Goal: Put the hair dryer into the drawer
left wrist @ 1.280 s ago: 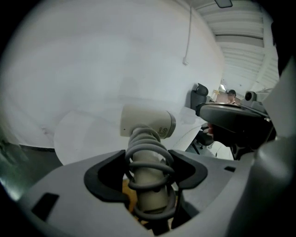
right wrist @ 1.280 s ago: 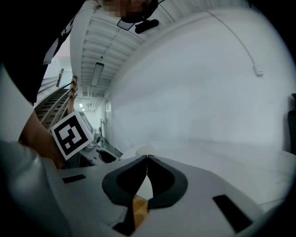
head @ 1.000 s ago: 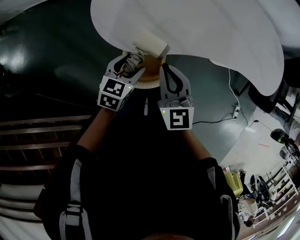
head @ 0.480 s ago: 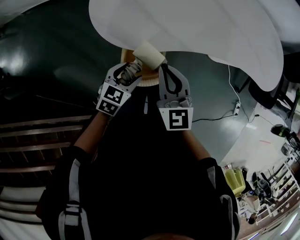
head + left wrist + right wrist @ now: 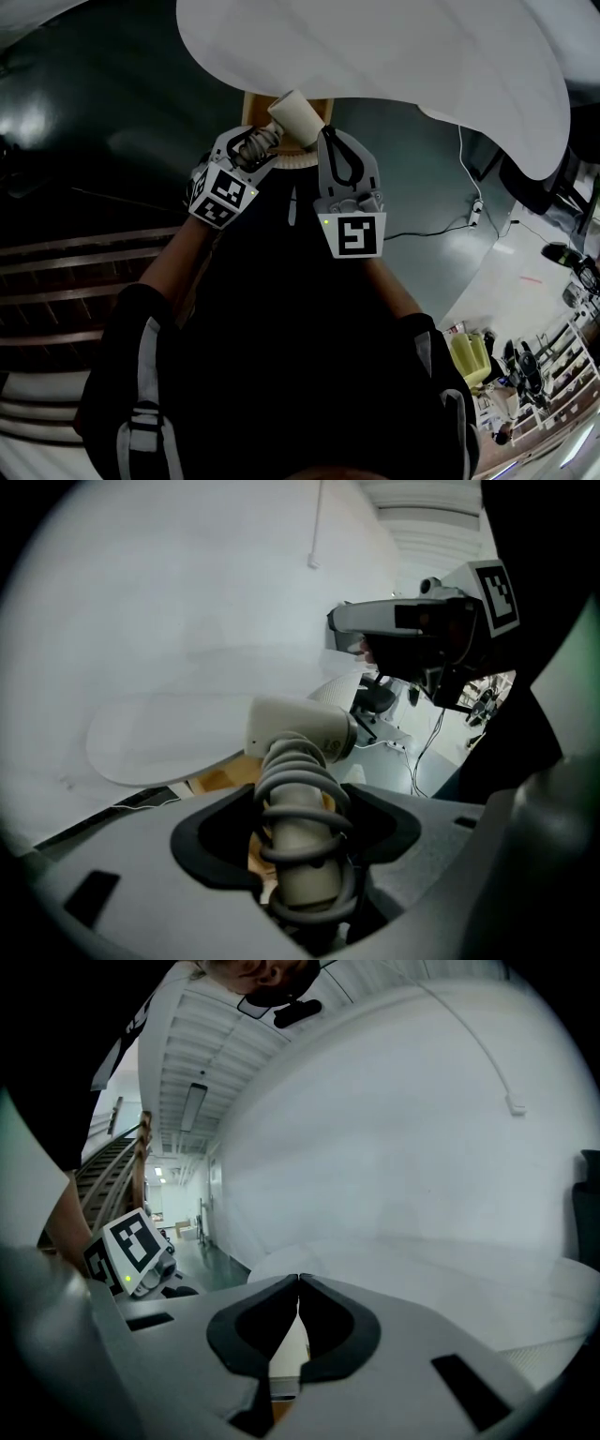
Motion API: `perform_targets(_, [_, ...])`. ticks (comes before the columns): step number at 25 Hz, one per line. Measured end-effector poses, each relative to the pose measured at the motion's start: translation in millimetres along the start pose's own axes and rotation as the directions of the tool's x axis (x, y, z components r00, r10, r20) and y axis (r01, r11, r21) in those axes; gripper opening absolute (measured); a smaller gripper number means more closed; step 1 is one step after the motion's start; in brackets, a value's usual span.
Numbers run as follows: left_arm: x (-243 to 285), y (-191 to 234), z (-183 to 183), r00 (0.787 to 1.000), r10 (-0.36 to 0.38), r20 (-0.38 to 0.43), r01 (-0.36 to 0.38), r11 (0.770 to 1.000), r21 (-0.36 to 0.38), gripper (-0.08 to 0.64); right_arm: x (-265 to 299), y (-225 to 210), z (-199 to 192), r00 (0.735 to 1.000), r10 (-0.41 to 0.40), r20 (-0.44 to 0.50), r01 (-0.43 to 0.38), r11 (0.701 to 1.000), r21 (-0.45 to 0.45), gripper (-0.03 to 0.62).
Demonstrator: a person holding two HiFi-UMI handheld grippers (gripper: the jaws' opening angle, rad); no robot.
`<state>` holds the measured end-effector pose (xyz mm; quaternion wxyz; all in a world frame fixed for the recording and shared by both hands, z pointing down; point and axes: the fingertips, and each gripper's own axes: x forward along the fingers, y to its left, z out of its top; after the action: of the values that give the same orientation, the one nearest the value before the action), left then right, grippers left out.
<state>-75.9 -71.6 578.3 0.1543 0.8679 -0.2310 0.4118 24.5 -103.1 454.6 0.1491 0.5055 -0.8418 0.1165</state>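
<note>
A cream hair dryer [image 5: 296, 114] has its grey cord coiled round the handle [image 5: 302, 855]. My left gripper [image 5: 255, 141] is shut on that wrapped handle, and the dryer's head [image 5: 302, 727] sticks out past the jaws. It hangs over a wooden drawer [image 5: 260, 101] that shows under the edge of the white table [image 5: 394, 56]. My right gripper [image 5: 332, 133] sits just right of the dryer, its jaws shut tip to tip with nothing held [image 5: 298, 1279]. From the left gripper view the right gripper [image 5: 412, 630] is seen at the upper right.
The dark floor [image 5: 112, 122] lies to the left, with stair rails [image 5: 84, 272] lower left. A cable and power strip [image 5: 472, 223] lie on the floor at the right. The left gripper's marker cube [image 5: 134, 1246] shows at the left of the right gripper view.
My left gripper has rolled and sunk a little toward me with the hair dryer, so the dryer's head now sits lower over the wooden drawer. The right gripper has stayed put.
</note>
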Motion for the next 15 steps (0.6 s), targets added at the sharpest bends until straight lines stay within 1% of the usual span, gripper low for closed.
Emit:
perform_targets(7, [0.2, -5.3, -4.7, 0.998, -0.041, -0.036, 0.045, 0.995, 0.094, 0.284, 2.2, -2.7, -4.6, 1.000, -0.006, -0.011, 0.006, 1.000, 0.009, 0.023])
perform_targets(12, [4.8, -7.9, -12.5, 0.994, -0.076, -0.073, 0.085, 0.988, 0.129, 0.284, 5.8, -2.8, -6.0, 1.000, -0.010, -0.016, 0.011, 1.000, 0.006, 0.023])
perform_targets(15, [11.2, -5.0, -21.9, 0.989, -0.095, -0.110, 0.110, 0.985, 0.131, 0.284, 6.0, -0.8, -7.9, 1.000, -0.011, -0.026, 0.012, 1.000, 0.009, 0.023])
